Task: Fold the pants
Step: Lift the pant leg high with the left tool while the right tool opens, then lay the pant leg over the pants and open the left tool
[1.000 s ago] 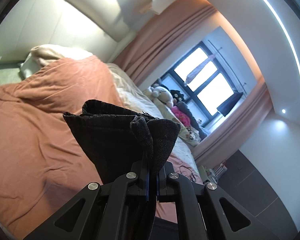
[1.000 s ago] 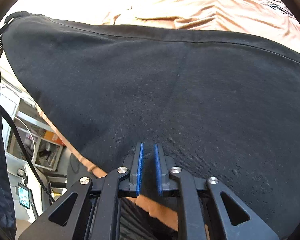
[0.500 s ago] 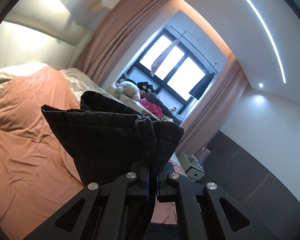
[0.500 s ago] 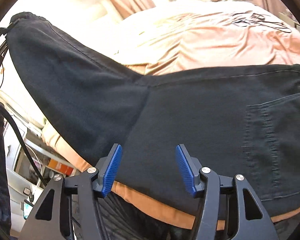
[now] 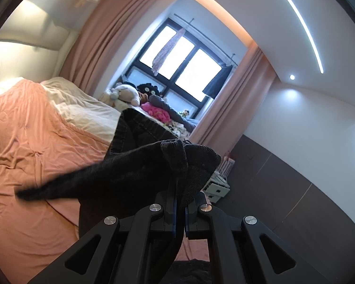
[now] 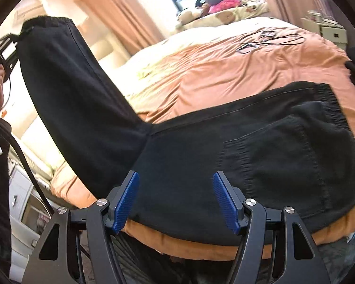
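Pants — black, waist and seat lie flat on the bed at centre-right of the right wrist view, back pocket up; the legs rise toward the upper left of that frame, lifted off the bed.

Left gripper is clenched on the bunched leg hem, cloth spilling over the fingers at lower centre of its view. Right gripper is released, jaws opening, pads either side of the seat edge at the bottom of frame, nothing pinched.

Likely step: carry the hems over to the waistband.

- Keep your left grip tight — the hem is wadded, and I can't tell whether both layers are caught.
- Carry the legs in line with the waist, not skewed, so the side seams stack.
- Use your free right gripper to pin or smooth the seat near the bed edge, else the pants may drag off.
- Lower before letting go; keep away from the cables at upper right.
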A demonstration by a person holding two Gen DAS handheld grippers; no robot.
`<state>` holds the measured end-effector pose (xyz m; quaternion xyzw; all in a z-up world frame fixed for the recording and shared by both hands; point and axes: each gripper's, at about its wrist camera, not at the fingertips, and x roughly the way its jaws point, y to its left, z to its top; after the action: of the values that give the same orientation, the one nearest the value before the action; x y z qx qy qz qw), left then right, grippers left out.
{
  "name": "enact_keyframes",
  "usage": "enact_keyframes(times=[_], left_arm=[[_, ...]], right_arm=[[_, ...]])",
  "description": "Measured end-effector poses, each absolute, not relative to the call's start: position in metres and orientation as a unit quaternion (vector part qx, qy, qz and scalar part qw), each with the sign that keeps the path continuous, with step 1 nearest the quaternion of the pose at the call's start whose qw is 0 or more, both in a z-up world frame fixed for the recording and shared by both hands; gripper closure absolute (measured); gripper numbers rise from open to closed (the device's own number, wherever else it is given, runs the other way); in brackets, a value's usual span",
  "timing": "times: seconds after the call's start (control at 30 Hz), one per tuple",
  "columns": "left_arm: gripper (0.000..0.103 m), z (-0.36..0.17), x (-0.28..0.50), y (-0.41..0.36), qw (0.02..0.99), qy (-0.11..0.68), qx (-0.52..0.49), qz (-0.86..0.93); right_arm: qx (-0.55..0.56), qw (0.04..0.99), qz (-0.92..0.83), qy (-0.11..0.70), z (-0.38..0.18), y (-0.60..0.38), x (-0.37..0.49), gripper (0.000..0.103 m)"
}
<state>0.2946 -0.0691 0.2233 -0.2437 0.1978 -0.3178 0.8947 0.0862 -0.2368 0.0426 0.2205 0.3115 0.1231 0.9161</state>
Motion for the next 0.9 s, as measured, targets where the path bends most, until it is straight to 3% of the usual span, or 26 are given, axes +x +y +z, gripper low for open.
enact_keyframes(times=[0.9], left_arm=[[0.099, 0.128, 0.287, -0.309, 0.836, 0.343, -0.193, -0.383]], right_arm=[[0.330, 0.909, 0.026, 0.253, 0.006, -0.365, -0.037, 0.039]])
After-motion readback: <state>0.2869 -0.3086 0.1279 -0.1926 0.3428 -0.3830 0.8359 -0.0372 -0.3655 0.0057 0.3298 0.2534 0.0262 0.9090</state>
